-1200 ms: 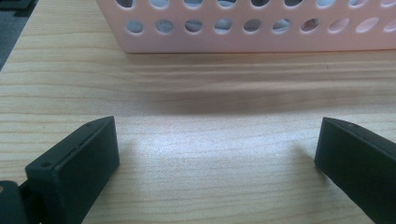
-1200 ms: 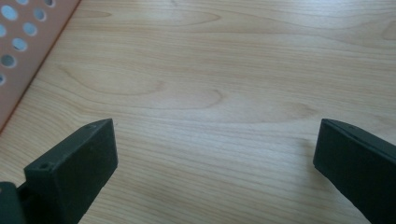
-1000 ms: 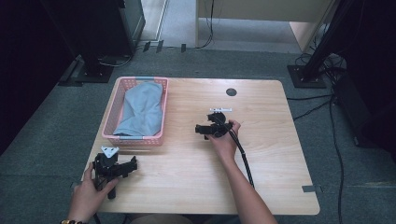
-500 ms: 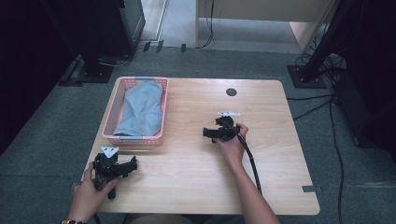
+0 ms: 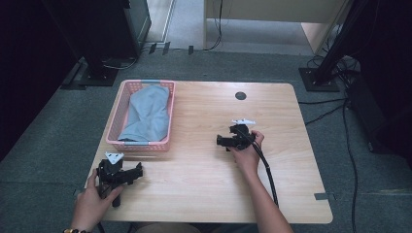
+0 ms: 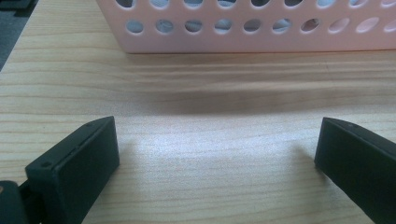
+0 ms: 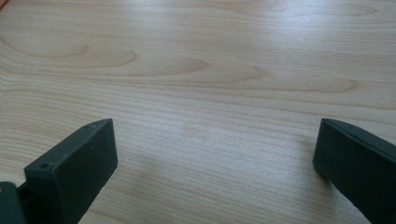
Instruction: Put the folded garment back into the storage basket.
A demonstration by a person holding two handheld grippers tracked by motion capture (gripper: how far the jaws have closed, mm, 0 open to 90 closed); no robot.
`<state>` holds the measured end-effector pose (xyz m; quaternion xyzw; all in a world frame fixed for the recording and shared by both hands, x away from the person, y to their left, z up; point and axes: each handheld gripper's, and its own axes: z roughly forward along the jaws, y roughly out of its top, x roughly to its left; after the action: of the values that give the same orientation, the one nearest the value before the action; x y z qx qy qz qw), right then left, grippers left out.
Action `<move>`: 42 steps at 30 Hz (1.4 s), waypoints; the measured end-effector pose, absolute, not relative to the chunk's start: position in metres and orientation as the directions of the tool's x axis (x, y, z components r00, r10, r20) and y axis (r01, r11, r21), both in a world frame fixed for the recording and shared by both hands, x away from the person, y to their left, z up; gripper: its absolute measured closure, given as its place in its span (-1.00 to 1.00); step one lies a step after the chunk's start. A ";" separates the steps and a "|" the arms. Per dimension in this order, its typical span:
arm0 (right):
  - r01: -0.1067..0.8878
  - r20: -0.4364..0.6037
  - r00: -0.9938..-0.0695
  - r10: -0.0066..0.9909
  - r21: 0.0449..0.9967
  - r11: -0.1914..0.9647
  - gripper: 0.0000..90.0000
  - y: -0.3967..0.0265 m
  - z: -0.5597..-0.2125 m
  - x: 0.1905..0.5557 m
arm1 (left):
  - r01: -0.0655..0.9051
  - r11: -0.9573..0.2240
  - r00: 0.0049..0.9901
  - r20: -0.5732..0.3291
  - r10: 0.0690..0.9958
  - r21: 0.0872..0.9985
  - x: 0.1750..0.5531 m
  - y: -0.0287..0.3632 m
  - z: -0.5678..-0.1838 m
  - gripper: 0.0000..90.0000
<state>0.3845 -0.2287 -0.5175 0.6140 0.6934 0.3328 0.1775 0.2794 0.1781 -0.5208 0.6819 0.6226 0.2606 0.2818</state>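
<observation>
Both tools empty, jaws spread wide apart over bare wood. Left tool (image 5: 127, 174) low in the lower left of the high view, just short of the pink basket (image 5: 115, 122); right tool (image 5: 228, 141) near mid-frame, well apart from the basket. Grey-blue cloth (image 5: 147, 111) lying folded lengthwise inside the basket, in the upper-left part of the worktop (image 5: 291, 184). In the left gripper view, the perforated basket wall (image 6: 243, 28) running across the top of the frame, cloth faintly visible through the holes.

Likely step: reaching for the cloth. Best done by lifting the left tool above the rim before moving in, not pushing against the wall. Better to bring the right tool across toward the basket's far side, keep jaws open until over the fabric, then pinch a raised fold near an end. Worth avoiding the basket mesh with the jaw tips.
</observation>
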 end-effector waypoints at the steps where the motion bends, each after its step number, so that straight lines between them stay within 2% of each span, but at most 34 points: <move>1: 0.724 0.162 -0.185 0.969 0.689 0.023 -1.00 -0.230 -0.519 0.383 | 0.702 -0.066 0.089 0.004 0.996 0.709 0.279 0.178 -0.521 -1.00; 19: 0.680 0.128 -0.194 0.973 0.732 0.039 -1.00 -0.246 -0.525 0.369 | 0.702 -0.066 0.089 0.004 0.996 0.709 0.279 0.178 -0.521 -1.00; 42: 0.679 0.145 -0.129 0.981 0.734 -0.019 -1.00 -0.271 -0.525 0.352 | 0.703 -0.067 0.089 0.005 0.996 0.708 0.279 0.178 -0.521 -1.00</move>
<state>0.3524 -0.2708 -0.5247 0.6233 0.6658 0.3482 0.2168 0.2793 0.1782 -0.5208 0.6823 0.6225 0.2605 0.2814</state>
